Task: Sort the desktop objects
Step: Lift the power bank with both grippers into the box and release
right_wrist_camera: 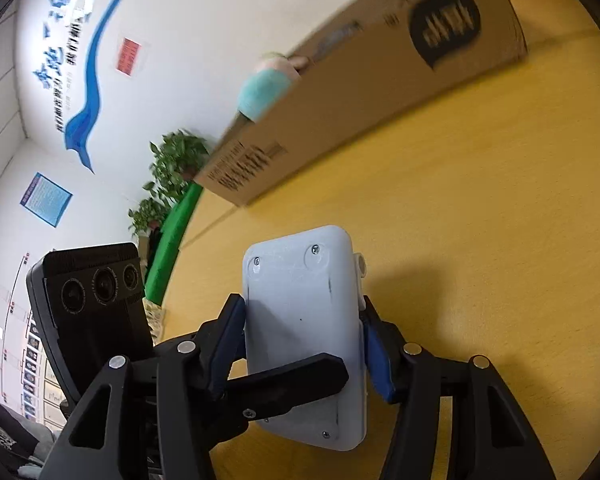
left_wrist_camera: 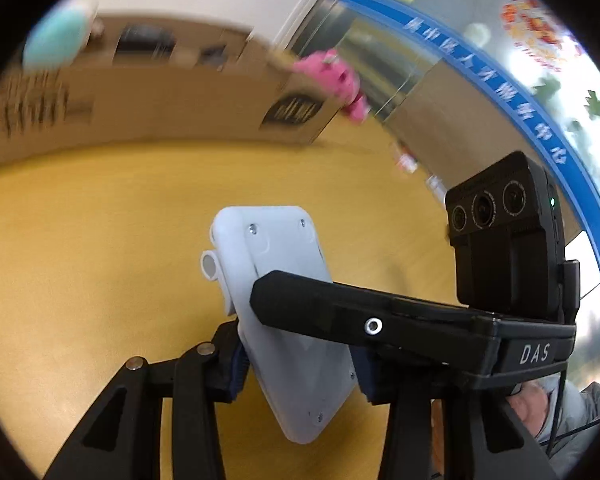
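Pinching one smooth, rounded white plastic case point(left_wrist_camera: 284, 312) from both sides, both grippers' blue-padded fingers point(right_wrist_camera: 374, 350) hover over the glossy yellow counter point(right_wrist_camera: 480, 220).

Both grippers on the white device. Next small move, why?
Probably open the left gripper slightly: both it and the right gripper appear clamped on the white device, and one must release before it goes to the cardboard box.

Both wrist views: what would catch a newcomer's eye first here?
A pale grey plastic case fills the middle of each view, clamped by both the left gripper and the right gripper above the yellow wooden table. Behind it lies a long cardboard box, with a teal plush toy and a pink toy showing at its ends.
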Demonstrator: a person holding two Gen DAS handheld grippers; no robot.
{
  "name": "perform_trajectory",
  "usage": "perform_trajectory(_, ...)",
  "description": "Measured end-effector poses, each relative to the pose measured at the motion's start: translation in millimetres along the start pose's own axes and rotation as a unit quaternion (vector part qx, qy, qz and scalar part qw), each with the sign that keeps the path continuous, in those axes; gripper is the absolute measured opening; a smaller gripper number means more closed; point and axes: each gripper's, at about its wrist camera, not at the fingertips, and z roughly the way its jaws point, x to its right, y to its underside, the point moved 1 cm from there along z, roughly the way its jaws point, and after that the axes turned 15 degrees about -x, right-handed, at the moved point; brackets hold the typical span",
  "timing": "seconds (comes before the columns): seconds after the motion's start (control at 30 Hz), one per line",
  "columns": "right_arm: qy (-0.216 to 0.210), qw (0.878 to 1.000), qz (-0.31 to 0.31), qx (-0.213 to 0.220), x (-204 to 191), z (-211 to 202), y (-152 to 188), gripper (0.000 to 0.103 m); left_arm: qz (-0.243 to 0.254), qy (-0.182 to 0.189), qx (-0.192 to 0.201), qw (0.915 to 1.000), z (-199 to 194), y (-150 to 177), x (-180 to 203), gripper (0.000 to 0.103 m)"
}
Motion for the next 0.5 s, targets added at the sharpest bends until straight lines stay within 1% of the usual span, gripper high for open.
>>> perform_trajectory(0.07,0.003,0.999,-0.029,0.035,-16.1,-24.4,-7.6,0.059,0.030,-0.006,0.025,0.9992,-17.2,-13.4,17.2,0.040)
perform_trajectory(0.17,-0.003,0.994,-0.061,0.085,-37.8,-57.5,-19.4,0.058,0.076,-0.016,0.053,0.9955,-40.8,-37.4,42.4,0.040)
perform_trajectory(0.2,-0.007,0.993,-0.069,0.097,-42.8,-66.2,-23.5,0.056,0.087,-0.015,0.061,0.9942,-47.6,-45.9,47.9,0.040)
perform_trajectory(0.23,-0.013,0.990,-0.079,0.113,-49.3,-78.5,-30.9,0.054,0.092,-0.005,0.073,0.9931,-58.6,-55.9,50.9,0.040)
perform_trajectory(0.27,-0.020,0.989,-0.085,0.120,-53.8,-86.1,-36.9,0.048,0.093,0.006,0.081,0.9923,-63.1,-64.6,54.7,0.039)
perform_trajectory(0.3,-0.025,0.986,-0.100,0.128,-60.9,-95.1,-46.2,0.045,0.093,0.021,0.087,0.9916,-69.8,-73.3,54.4,0.039)
perform_trajectory(0.33,-0.022,0.985,-0.110,0.132,-66.6,-99.1,-51.0,0.045,0.098,0.028,0.093,0.9905,-75.6,-81.5,55.5,0.039)
perform_trajectory(0.4,-0.019,0.981,-0.131,0.142,-77.8,-107.4,-63.2,0.045,0.112,0.021,0.108,0.9877,-85.0,-94.0,61.7,0.039)
perform_trajectory(0.5,-0.028,0.977,-0.148,0.150,-83.1,-117.3,-80.2,0.044,0.128,0.015,0.113,0.9852,-93.0,-114.2,65.5,0.038)
